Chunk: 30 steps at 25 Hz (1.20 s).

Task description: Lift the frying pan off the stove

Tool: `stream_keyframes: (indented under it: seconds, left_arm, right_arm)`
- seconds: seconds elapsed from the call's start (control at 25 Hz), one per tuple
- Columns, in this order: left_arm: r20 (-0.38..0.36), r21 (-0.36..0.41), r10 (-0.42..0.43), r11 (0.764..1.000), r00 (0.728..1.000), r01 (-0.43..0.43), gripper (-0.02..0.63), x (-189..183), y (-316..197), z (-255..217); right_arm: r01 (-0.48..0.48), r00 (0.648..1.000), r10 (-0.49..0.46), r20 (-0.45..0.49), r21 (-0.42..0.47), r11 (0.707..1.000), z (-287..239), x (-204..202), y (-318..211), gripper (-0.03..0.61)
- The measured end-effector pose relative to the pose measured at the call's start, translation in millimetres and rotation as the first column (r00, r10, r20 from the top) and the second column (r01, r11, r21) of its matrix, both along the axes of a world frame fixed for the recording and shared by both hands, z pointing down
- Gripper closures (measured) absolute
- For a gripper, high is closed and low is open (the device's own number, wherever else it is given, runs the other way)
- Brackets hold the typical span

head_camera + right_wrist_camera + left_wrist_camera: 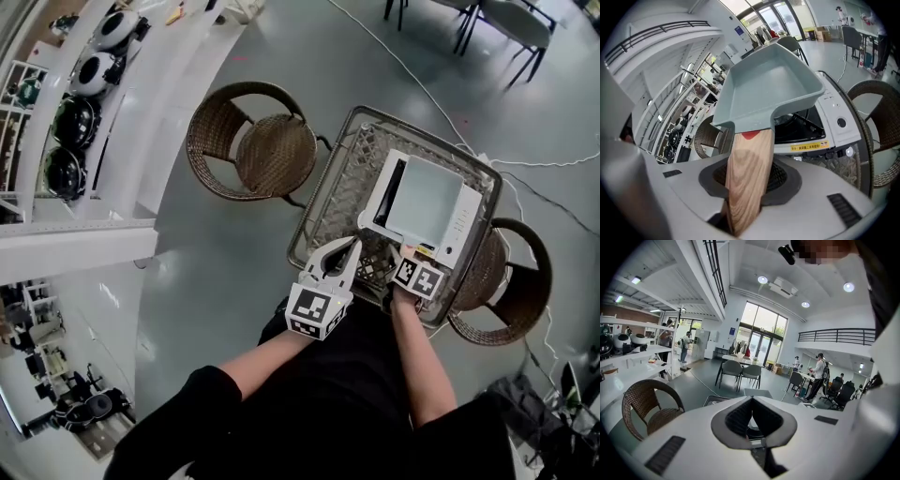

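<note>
Nearest us, our right gripper (749, 177) is clamped on the wooden handle (750, 154) of the square grey-blue frying pan (768, 86). The pan's long axis runs straight away from us, with the handle near and the pan body far. The body is held clear above the black burner (799, 125) of the white portable stove (836, 123). Our left gripper (751, 400) hangs near the right one, its jaws closed tip to tip on nothing. The stove sits on a wicker worktop (314, 220), and a wicker chair (272, 150) stands beside it.
</note>
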<state>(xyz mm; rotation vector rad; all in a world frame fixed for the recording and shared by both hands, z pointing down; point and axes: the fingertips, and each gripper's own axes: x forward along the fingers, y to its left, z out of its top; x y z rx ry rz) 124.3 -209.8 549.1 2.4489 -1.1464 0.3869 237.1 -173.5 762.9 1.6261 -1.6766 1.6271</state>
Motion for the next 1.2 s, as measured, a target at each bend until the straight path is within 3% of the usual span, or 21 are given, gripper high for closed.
stream_keyframes:
  seconds: [0.48,0.76,1.2]
  left_arm:
    - [-0.069,0.0,0.061,0.998,0.996,-0.062,0.603,-32,34,-15]
    - [-0.098,0.044,0.132,0.991,0.986,-0.128,0.603,-44,65,-35]
    - [-0.115,0.107,0.236,0.969,0.965,-0.224,0.603,-63,120,-59]
  right_arm:
    - [-0.056,0.995,0.067,-0.07,0.146,0.988,-76,-26,32,0.446]
    - [-0.082,0.994,0.094,-0.049,0.215,0.973,-116,-62,79,0.446]
    - [-0.16,0.953,0.253,-0.165,0.432,0.887,-201,-78,141,0.446]
